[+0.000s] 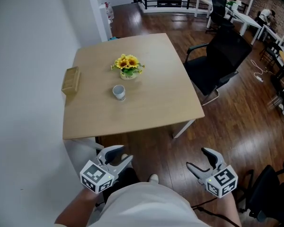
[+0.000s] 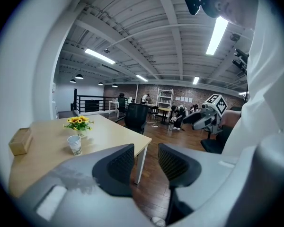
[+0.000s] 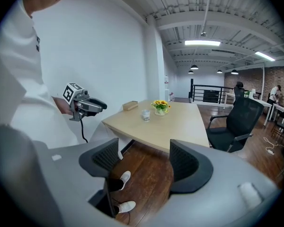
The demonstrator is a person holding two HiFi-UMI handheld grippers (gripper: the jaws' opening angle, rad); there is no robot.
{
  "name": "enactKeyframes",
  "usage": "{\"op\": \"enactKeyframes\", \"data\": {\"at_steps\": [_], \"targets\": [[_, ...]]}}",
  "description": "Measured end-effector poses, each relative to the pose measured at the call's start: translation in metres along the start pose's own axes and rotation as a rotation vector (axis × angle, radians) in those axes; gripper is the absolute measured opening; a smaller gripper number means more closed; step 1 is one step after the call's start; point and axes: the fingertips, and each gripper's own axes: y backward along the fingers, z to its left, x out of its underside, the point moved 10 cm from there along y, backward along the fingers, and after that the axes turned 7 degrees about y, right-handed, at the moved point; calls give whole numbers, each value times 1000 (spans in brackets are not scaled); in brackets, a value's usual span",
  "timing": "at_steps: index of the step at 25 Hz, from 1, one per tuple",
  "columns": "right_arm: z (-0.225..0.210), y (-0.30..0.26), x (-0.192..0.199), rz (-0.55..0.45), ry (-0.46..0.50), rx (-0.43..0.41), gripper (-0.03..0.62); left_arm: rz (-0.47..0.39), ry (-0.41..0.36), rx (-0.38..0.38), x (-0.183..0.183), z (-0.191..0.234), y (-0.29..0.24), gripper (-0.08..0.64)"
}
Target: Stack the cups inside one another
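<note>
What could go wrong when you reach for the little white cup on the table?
1. The small white cup stands close to the pot of yellow flowers. A wide-open jaw of the left gripper or the right gripper could knock the flowers over.
2. The cup looks light and stands alone on the light wooden table. A nudge before the jaws close might tip it or push it away.

Right gripper [image 3: 144, 149], jaws apart and empty, above wooden floor [image 3: 151, 183]; beyond, table [image 3: 180, 125] bearing cup [image 3: 146, 115] beside potted sunflowers [image 3: 160, 107].
</note>
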Motion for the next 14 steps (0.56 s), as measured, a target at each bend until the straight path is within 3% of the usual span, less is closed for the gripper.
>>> {"op": "enactKeyframes", "data": {"at_steps": [14], "targets": [[27,-20,-7,10,44,-66,337,-1,14,-53,25,-5,36,169]]}}
